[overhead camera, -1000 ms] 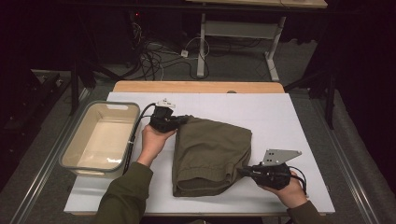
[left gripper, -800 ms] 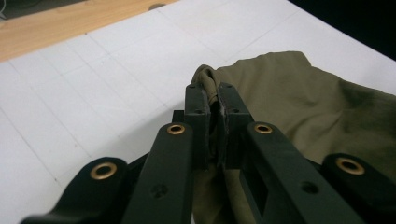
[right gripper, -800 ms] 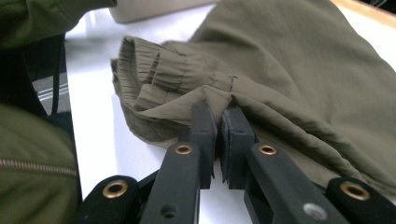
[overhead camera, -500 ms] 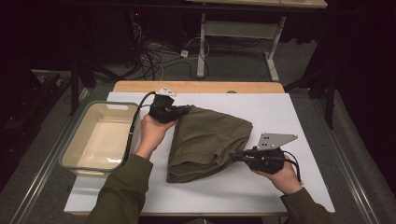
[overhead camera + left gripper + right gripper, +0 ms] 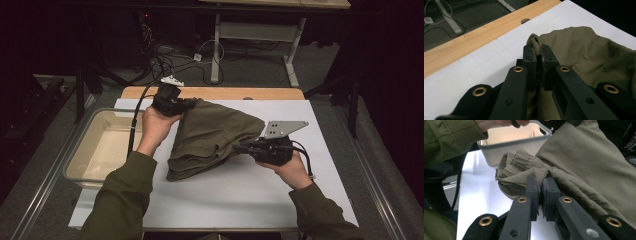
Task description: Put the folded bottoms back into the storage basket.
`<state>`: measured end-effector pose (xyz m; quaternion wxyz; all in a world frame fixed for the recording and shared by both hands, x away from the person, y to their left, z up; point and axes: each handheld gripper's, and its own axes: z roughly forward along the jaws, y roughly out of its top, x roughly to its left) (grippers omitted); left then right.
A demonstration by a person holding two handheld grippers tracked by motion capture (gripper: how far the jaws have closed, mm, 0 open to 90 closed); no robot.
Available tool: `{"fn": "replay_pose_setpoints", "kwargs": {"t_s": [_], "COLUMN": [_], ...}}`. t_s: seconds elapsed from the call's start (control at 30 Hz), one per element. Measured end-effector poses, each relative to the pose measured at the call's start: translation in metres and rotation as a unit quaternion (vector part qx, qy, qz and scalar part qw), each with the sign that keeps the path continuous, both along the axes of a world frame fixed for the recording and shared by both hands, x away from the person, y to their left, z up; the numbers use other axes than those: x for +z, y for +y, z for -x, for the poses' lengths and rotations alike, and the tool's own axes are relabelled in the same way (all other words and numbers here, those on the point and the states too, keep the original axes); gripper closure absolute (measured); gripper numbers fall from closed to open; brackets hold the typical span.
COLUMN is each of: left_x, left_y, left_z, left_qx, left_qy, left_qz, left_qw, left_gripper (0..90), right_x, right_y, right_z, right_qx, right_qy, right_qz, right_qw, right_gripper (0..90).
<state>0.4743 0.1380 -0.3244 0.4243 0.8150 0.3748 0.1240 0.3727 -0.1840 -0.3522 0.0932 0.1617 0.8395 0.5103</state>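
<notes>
Lifting the olive garment [image 5: 215,137] off the white table sheet [image 5: 240,195], we now hold it higher than a second ago: the left gripper [image 5: 537,51] pinches one corner between closed jaws, the right gripper [image 5: 541,183] clamps a gathered fold. Beyond the right jaws waits the beige bin [image 5: 509,142], probably its destination.

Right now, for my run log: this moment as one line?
left claw: shut on olive garment | right claw: shut on garment | garment: partly lifted off white table | tub: empty
</notes>
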Motion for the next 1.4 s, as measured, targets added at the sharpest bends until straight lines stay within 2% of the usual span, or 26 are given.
{"fn": "replay_pose_setpoints", "kwargs": {"t_s": [0.13,0.27,0.4,0.53,0.73,0.9,1.13,1.4], "left_x": [0.011,0.028,0.045,0.056,0.066,0.069,0.070,0.062], "left_y": [0.009,0.020,0.032,0.049,0.080,0.105,0.140,0.179], "left_z": [-0.001,-0.001,0.000,0.001,0.003,0.004,0.006,0.008], "left_qx": [0.007,0.015,0.021,0.027,0.038,0.051,0.073,0.097], "left_qy": [0.000,-0.007,-0.015,-0.020,-0.025,-0.027,-0.028,-0.024], "left_qz": [0.005,0.007,0.001,0.001,0.000,0.000,-0.013,-0.021], "left_qw": [1.0000,0.9998,0.9997,0.9994,0.9990,0.9983,0.9968,0.9947], "left_gripper": [83.0,83.0,83.0,83.0,83.0,83.0,83.0,83.0], "right_x": [0.014,0.031,0.045,0.058,0.076,0.079,0.078,0.072], "right_y": [0.010,0.023,0.036,0.052,0.083,0.110,0.147,0.184], "right_z": [-0.006,-0.012,-0.021,-0.028,-0.030,-0.031,-0.032,-0.031], "right_qx": [0.010,0.022,0.036,0.049,0.066,0.079,0.098,0.115], "right_qy": [-0.005,-0.010,-0.001,0.006,-0.005,-0.006,-0.003,-0.001], "right_qz": [-0.010,-0.015,-0.022,-0.027,-0.021,-0.015,0.000,0.014], "right_qw": [0.9999,0.9996,0.9991,0.9984,0.9976,0.9968,0.9952,0.9933], "right_gripper": [86.6,86.6,86.6,86.5,86.6,86.6,86.6,86.5]}}
